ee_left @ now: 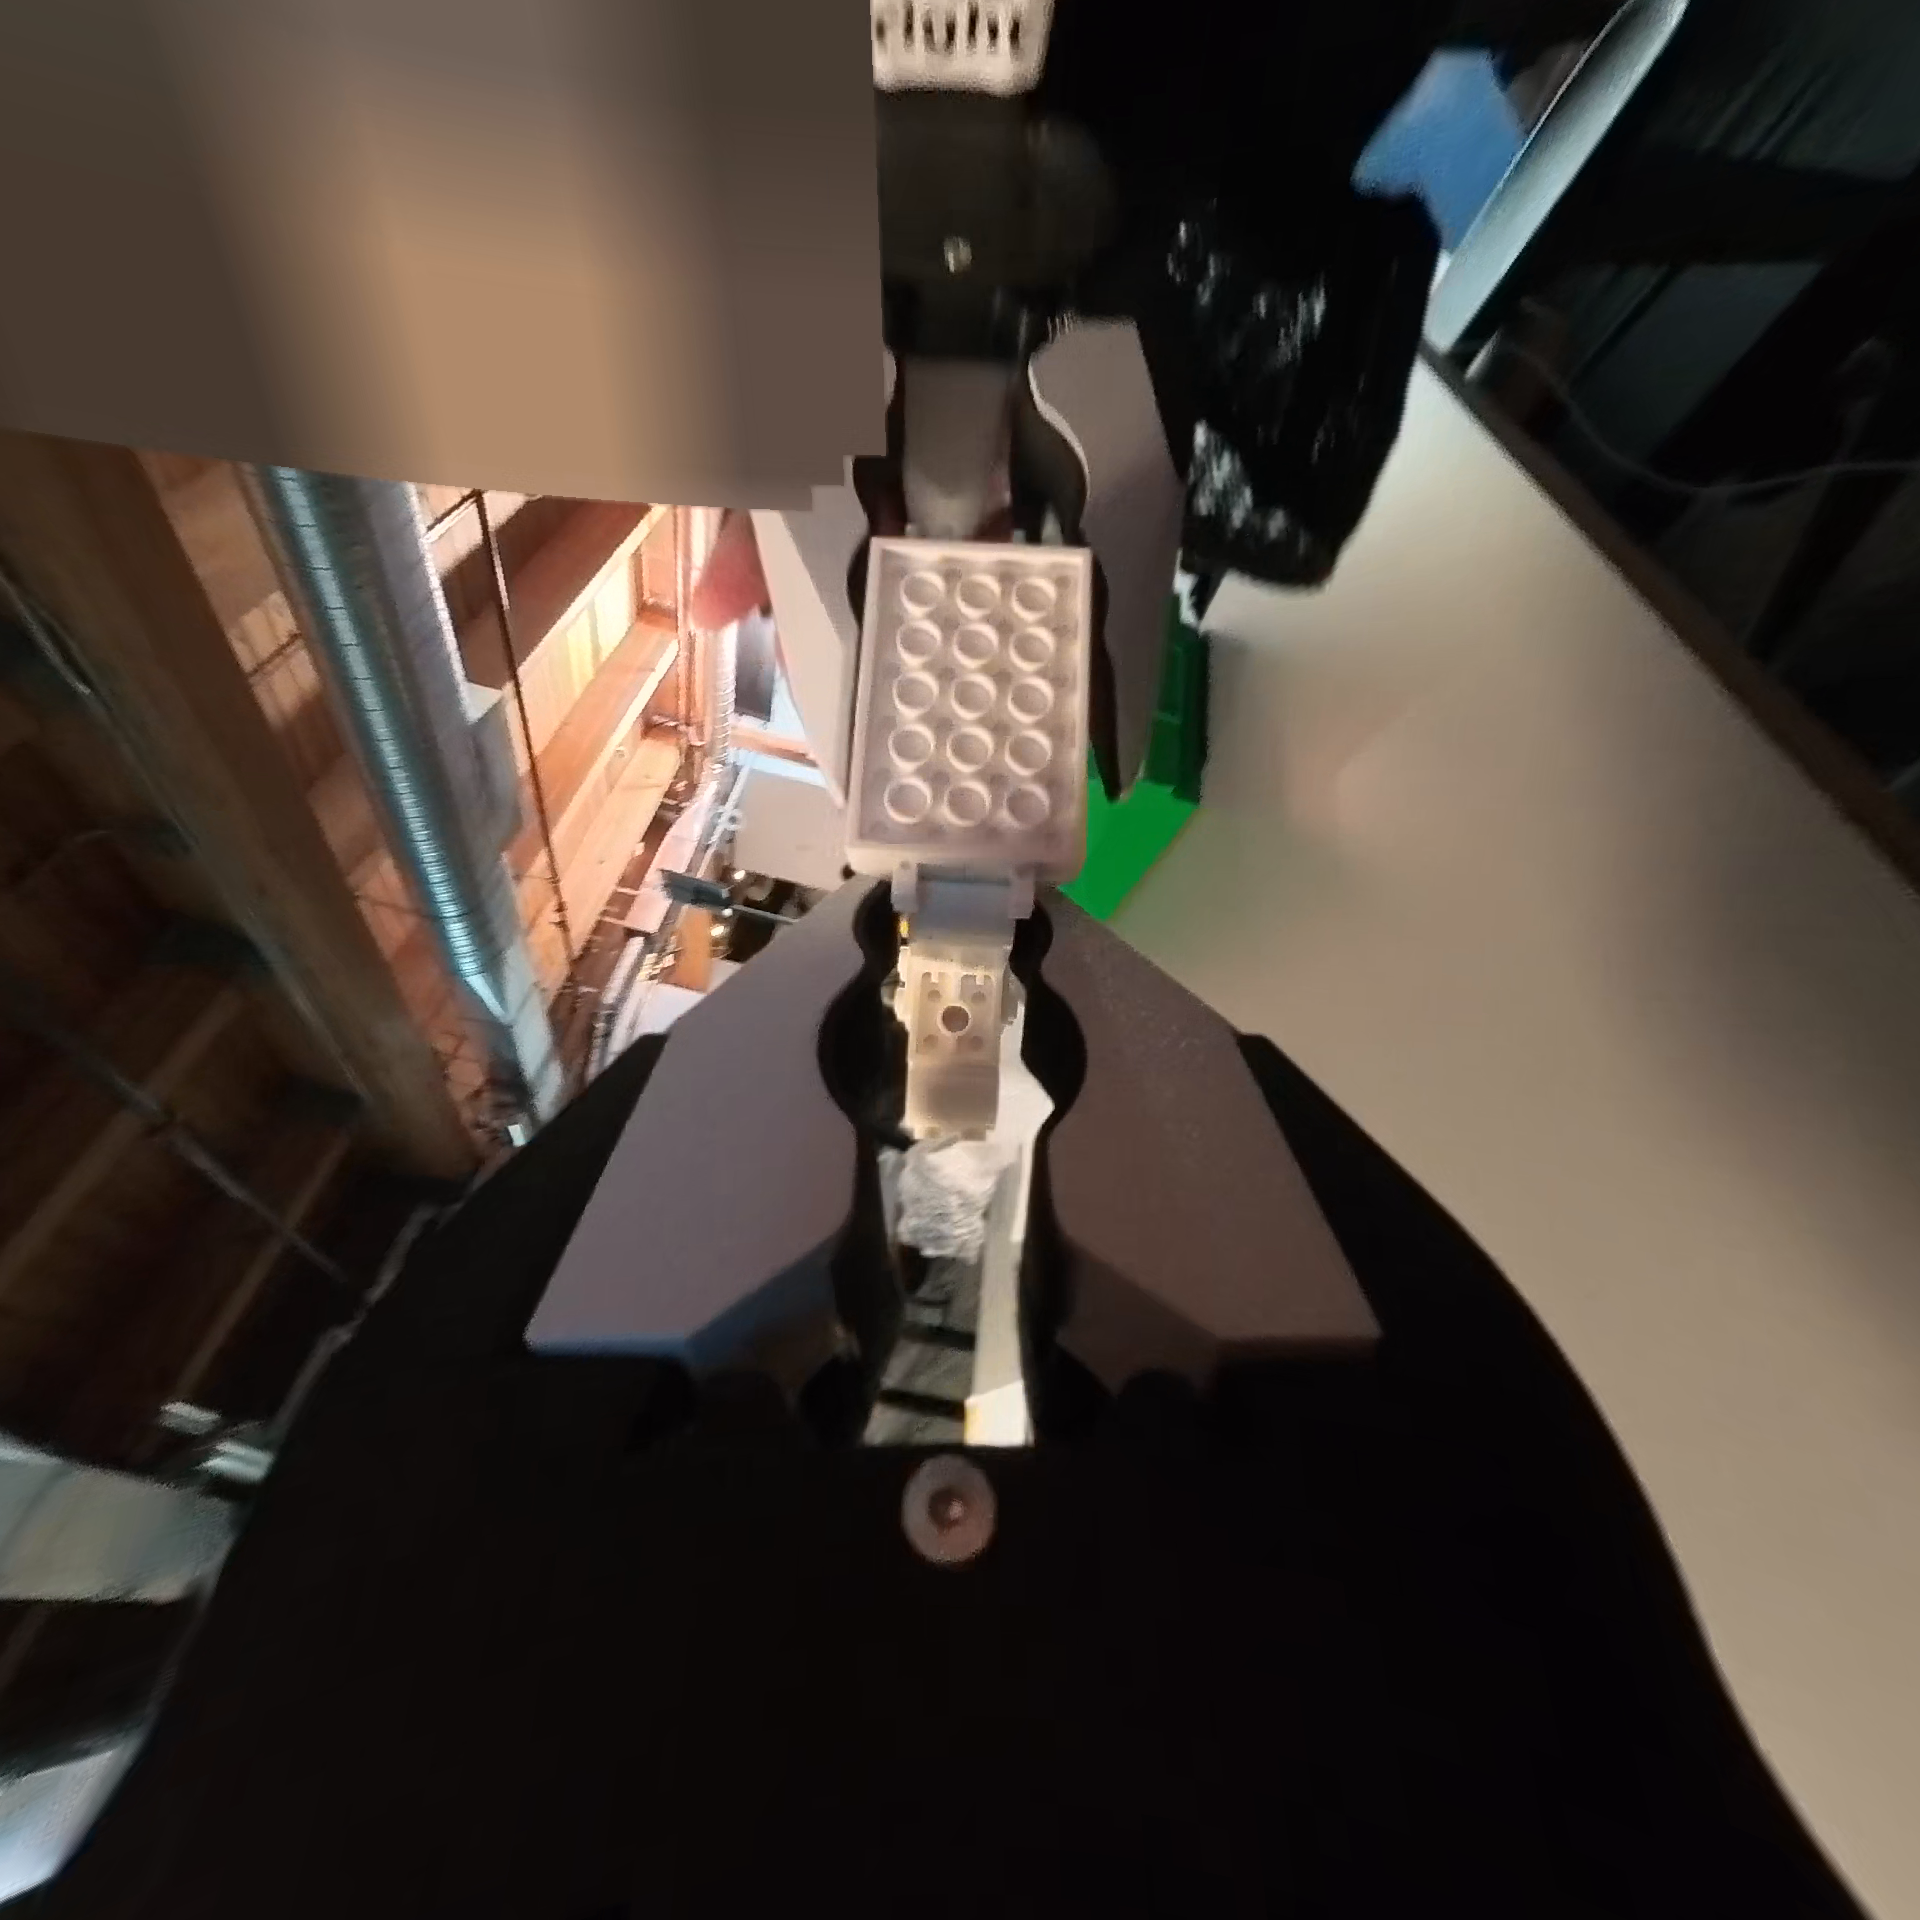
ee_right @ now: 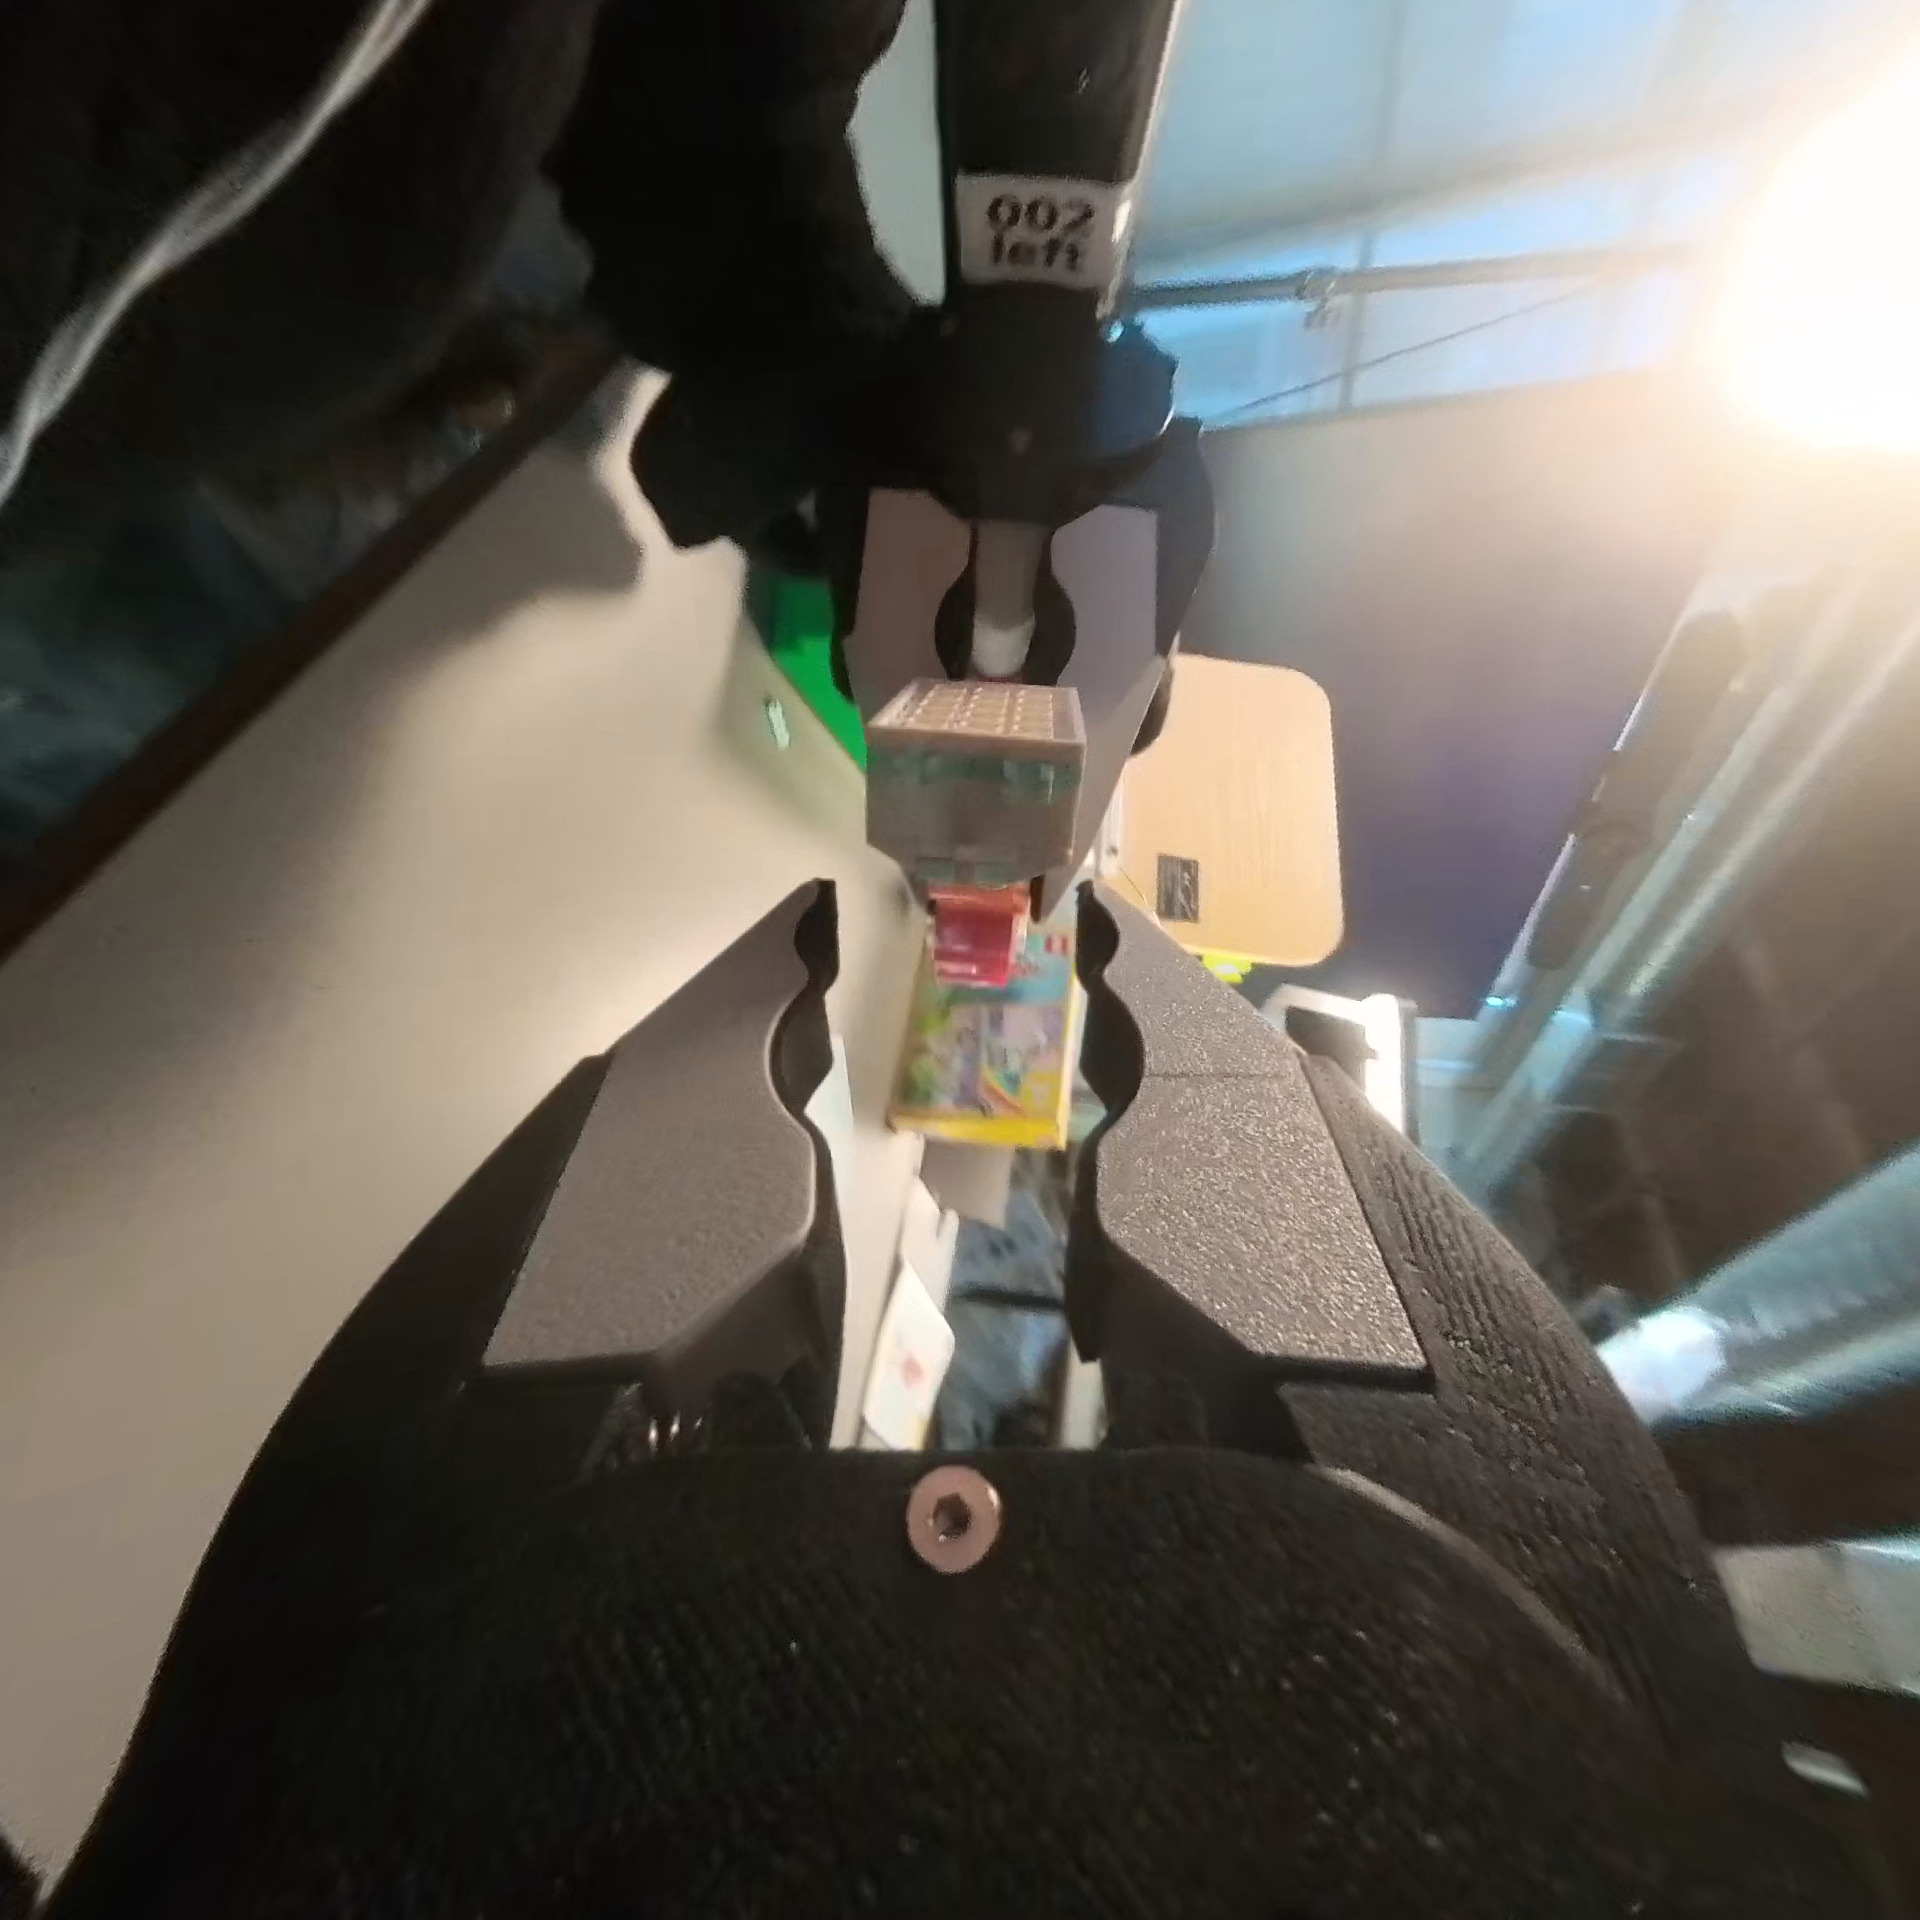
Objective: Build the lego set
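1. Nearest the lens in the left wrist view is the left gripper (ee_left: 961, 914). Its dark jaws are pressed in on the stem of a white lego piece (ee_left: 968, 707), which sticks out past the tips.
2. That piece shows its underside: a flat plate with rows of round hollows, hinged to a narrower white block held between the jaws.
3. Nearest the lens in the right wrist view is the right gripper (ee_right: 956, 914). Its jaws stand apart, with nothing between them.
4. Just ahead of its tips is the same lego piece (ee_right: 971, 790), seen from the other side. It has a grey studded top, grey and pale green blocks below, and a red part at the bottom end. It is held up in the air, above the table (ee_right: 364, 935).
5. Behind the piece in this view, the left gripper (ee_right: 1023, 665) faces the camera. A small white label with printed writing sits on its body.
6. A colourful box (ee_right: 982, 1060) with a yellow edge lies on the table under the piece, toward the table's far edge. Its writing is too blurred to read.
7. A green plate (ee_right: 800, 644) lies on the table near the left gripper.
8. A wooden chair back (ee_right: 1231, 810) stands beyond the table's edge.
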`<state>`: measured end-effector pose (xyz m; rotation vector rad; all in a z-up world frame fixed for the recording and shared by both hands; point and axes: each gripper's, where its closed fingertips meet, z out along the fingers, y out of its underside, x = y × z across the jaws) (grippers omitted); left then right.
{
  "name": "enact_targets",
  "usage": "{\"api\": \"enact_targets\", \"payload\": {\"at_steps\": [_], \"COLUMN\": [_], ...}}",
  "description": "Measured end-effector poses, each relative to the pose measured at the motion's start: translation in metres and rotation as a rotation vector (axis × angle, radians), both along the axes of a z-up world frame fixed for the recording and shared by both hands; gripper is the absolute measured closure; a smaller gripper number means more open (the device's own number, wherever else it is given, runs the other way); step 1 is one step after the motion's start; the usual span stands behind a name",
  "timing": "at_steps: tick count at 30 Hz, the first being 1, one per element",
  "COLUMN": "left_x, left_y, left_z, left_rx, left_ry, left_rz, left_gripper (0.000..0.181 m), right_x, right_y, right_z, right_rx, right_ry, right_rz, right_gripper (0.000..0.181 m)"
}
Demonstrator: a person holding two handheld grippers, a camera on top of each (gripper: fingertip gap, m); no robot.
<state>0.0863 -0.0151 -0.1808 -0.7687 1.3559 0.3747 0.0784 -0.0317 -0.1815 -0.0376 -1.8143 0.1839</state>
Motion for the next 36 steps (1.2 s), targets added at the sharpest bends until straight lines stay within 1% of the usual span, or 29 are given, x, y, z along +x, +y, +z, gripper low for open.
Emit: {"api": "enact_targets", "payload": {"at_steps": [1,3,5,11,13,19,22,25,29,30,32,34,36], "left_x": [0.001,0.001,0.001,0.005,0.007,0.009,0.007,0.003,-0.010,-0.015,-0.024,-0.036,-0.046], "left_y": [0.001,0.004,0.006,0.018,0.023,0.037,0.047,0.061,0.089,0.097,0.110,0.123,0.132], "left_z": [0.000,-0.001,-0.003,-0.013,-0.018,-0.033,-0.040,-0.059,-0.091,-0.100,-0.116,-0.133,-0.150], "left_rx": [-0.014,-0.040,-0.067,-0.119,-0.133,-0.163,-0.167,-0.220,-0.211,-0.224,-0.237,-0.263,-0.297], "left_ry": [-0.006,-0.016,-0.023,-0.018,-0.002,0.035,0.037,0.036,0.072,0.092,0.107,0.109,0.137], "left_rz": [-0.007,-0.012,-0.023,-0.040,-0.044,-0.031,-0.007,0.028,0.136,0.177,0.235,0.308,0.372], "left_gripper": [0.161,0.162,0.161,0.162,0.161,0.161,0.161,0.161,0.161,0.161,0.161,0.161,0.161], "right_x": [-0.001,-0.001,-0.002,0.003,0.005,0.007,0.005,0.002,-0.009,-0.012,-0.015,-0.011,0.000], "right_y": [-0.001,-0.004,-0.001,0.008,0.014,0.029,0.039,0.057,0.089,0.101,0.129,0.165,0.196], "right_z": [0.002,0.006,0.006,-0.002,-0.008,-0.021,-0.027,-0.050,-0.082,-0.090,-0.103,-0.107,-0.107], "right_rx": [-0.026,-0.068,-0.084,-0.116,-0.133,-0.177,-0.188,-0.224,-0.159,-0.137,-0.118,-0.142,-0.163], "right_ry": [0.013,0.046,0.065,0.082,0.067,0.021,0.049,0.074,0.107,0.116,0.140,0.187,0.208], "right_rz": [0.022,0.067,0.076,0.115,0.128,0.146,0.151,0.152,0.090,0.057,-0.009,-0.100,-0.176], "right_gripper": [0.138,0.148,0.153,0.159,0.161,0.162,0.162,0.162,0.161,0.159,0.145,0.137,0.135]}}
